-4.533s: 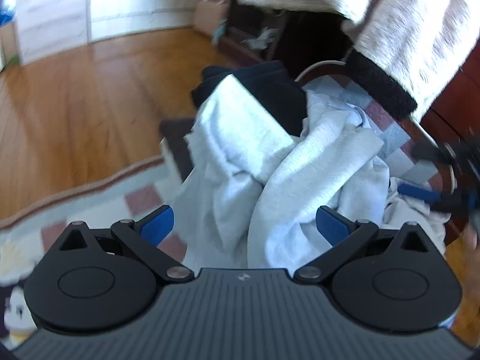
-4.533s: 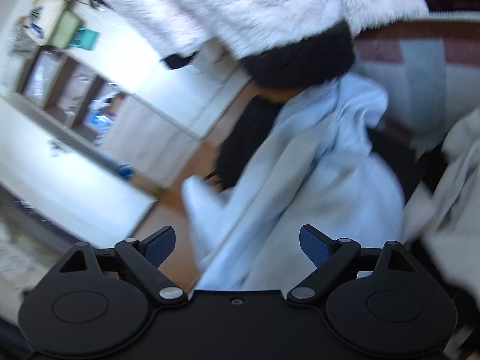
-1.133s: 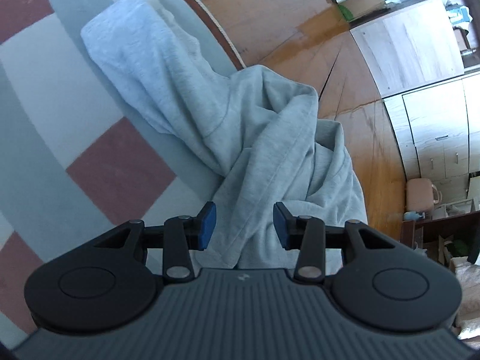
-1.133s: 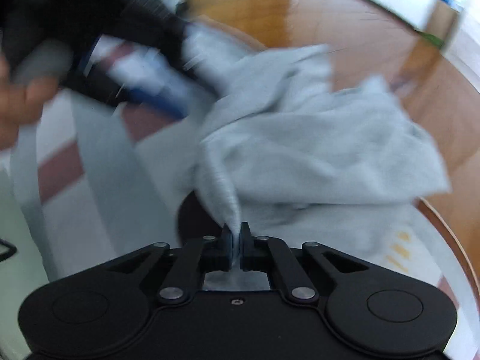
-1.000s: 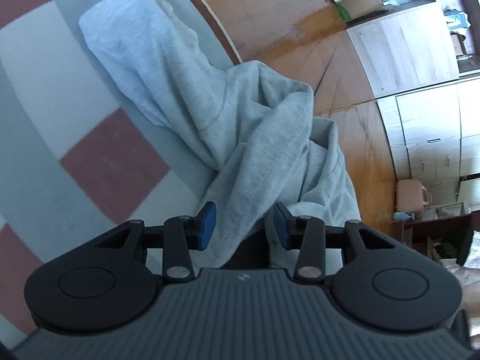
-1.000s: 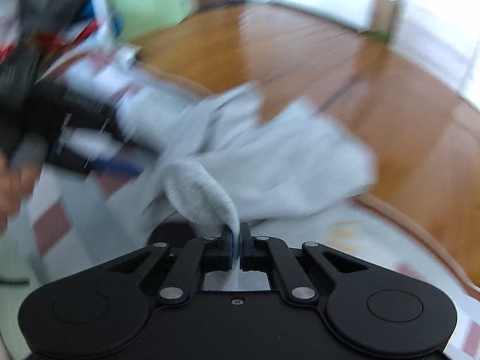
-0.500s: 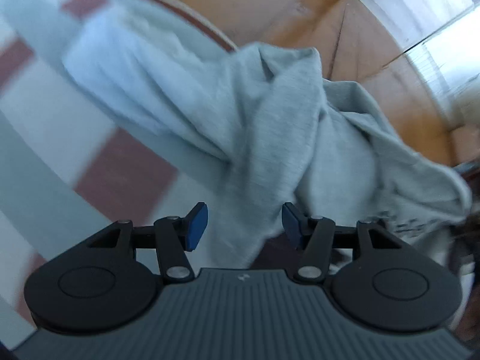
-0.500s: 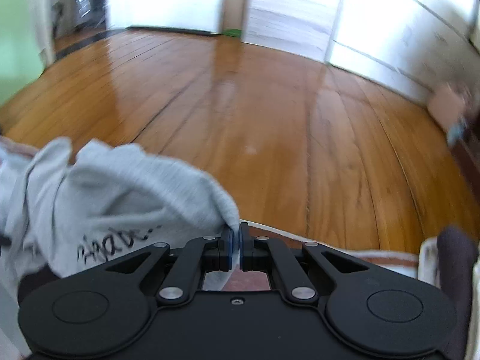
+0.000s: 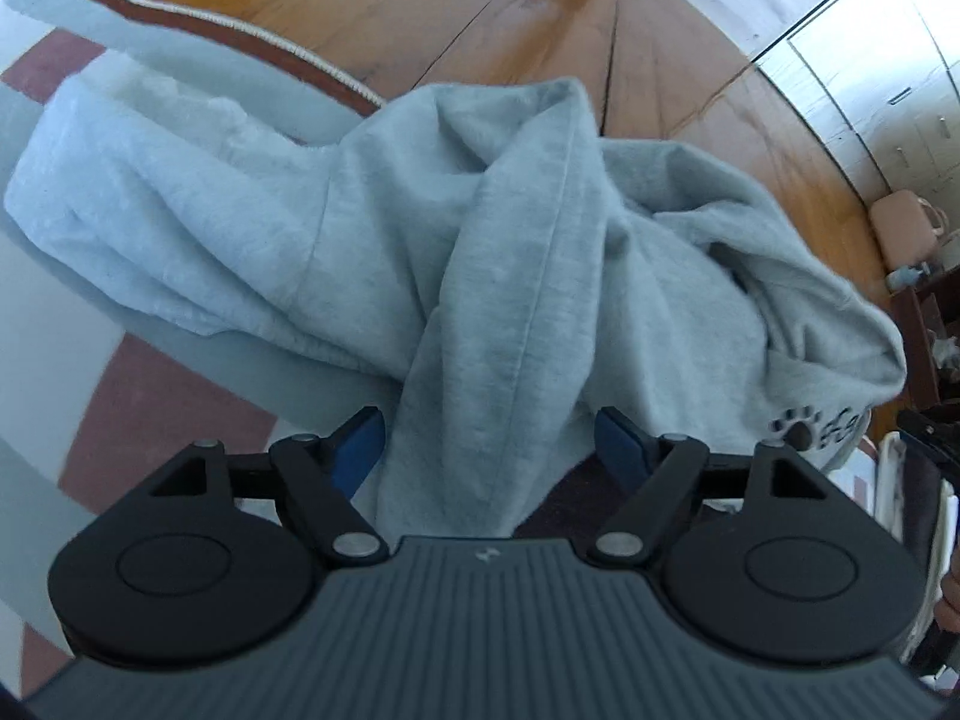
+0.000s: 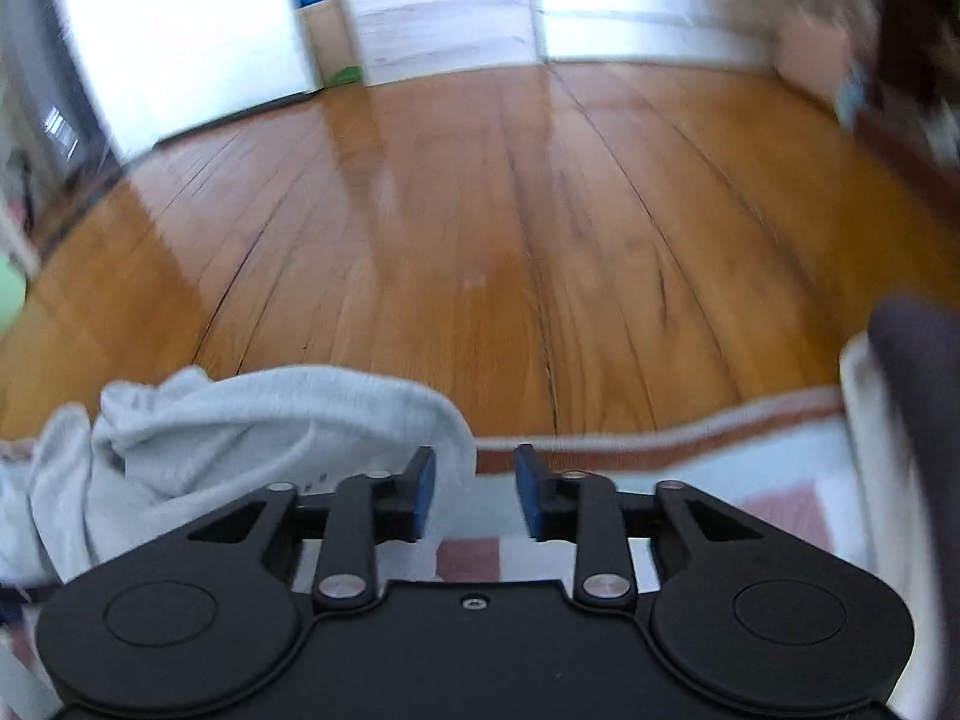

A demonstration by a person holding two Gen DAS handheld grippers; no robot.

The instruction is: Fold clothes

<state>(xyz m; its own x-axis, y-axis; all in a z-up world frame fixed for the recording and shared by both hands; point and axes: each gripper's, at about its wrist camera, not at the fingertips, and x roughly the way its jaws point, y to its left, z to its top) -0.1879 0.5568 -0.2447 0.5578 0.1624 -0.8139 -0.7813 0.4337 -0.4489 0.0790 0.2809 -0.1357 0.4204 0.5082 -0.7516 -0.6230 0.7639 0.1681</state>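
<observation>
Left wrist cam: close, angled down along its fingers onto grey sweatshirt [image 9: 498, 276] and checked rug [image 9: 174, 414]. Right wrist cam: low, near-level, facing out over wood floor [image 10: 480, 240], blurred. Shared: sweatshirt [image 10: 240, 426], rug edge [image 10: 690, 432], floor [image 9: 420, 6].

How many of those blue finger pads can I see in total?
4. Left tool: one pad on each side of the grey sweatshirt fold. Right tool: two pads facing across a gap, nothing between.

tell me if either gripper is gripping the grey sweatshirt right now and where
Neither. The left gripper is open around a fold of the grey sweatshirt; the right gripper is open beside its edge.
</observation>
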